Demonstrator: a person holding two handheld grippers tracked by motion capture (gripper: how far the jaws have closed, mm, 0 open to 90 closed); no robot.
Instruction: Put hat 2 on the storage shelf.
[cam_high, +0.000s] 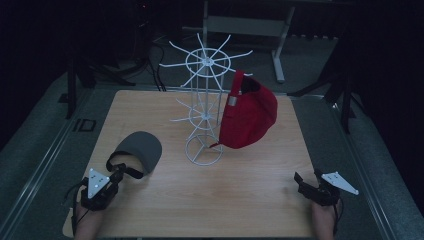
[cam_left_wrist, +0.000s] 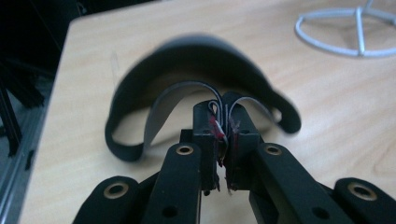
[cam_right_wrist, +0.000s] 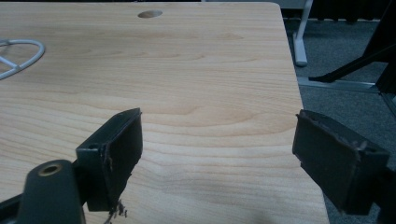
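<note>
A dark grey cap (cam_high: 141, 146) lies on the wooden table (cam_high: 225, 200) at the front left, its back opening toward me. My left gripper (cam_high: 122, 173) is shut on the cap's thin rear strap (cam_left_wrist: 163, 100), which loops up between the pads of the left gripper (cam_left_wrist: 223, 114); the cap's body (cam_left_wrist: 196, 51) curves behind it. A red cap (cam_high: 250, 115) hangs from an arm of the white wire rack (cam_high: 205, 100) mid-table. My right gripper (cam_high: 306, 181) rests at the front right, open, and in its own view the right gripper (cam_right_wrist: 219, 154) has only bare tabletop between its fingers (cam_right_wrist: 119, 151).
The rack's ring base (cam_high: 204, 150) stands just right of the grey cap and shows in the left gripper view (cam_left_wrist: 345, 32) too. A round hole (cam_right_wrist: 150, 14) sits near the table's far edge. Grey floor and dark stands surround the table.
</note>
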